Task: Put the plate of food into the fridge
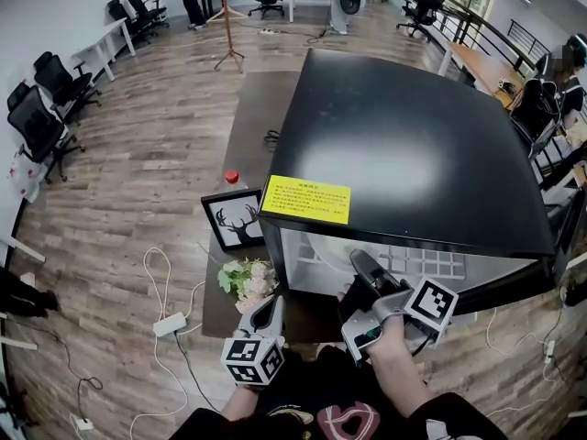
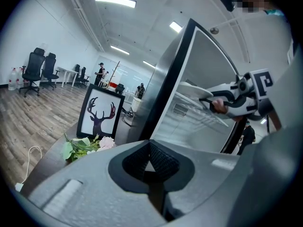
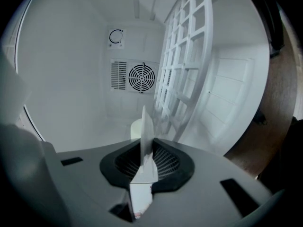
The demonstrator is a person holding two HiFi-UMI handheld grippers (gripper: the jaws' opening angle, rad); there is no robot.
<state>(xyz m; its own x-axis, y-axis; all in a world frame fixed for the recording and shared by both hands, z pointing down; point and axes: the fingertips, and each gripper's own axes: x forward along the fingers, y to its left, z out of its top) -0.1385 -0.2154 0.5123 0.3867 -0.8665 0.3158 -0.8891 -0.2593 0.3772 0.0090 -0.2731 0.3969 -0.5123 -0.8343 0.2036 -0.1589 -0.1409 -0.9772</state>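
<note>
The black mini fridge (image 1: 413, 145) stands open at the front, its white inside (image 3: 71, 70) and wire shelf (image 3: 184, 65) showing. My right gripper (image 1: 358, 262) reaches into the opening and is shut on the rim of the white plate (image 1: 323, 246). In the right gripper view the plate (image 3: 146, 126) runs edge-on out of the jaws, with a pale lump of food (image 3: 135, 128) on it. In the left gripper view the plate (image 2: 191, 90) sits inside the doorway ahead of the right gripper (image 2: 208, 100). My left gripper (image 1: 269, 312) hangs outside, left of the fridge, shut and empty.
A framed deer picture (image 1: 234, 220), a bunch of flowers (image 1: 246, 278) and a red-capped bottle (image 1: 232, 177) stand on the low table left of the fridge. The fridge's fan grille (image 3: 141, 77) is on its back wall. Cables and a power strip (image 1: 170, 324) lie on the wooden floor.
</note>
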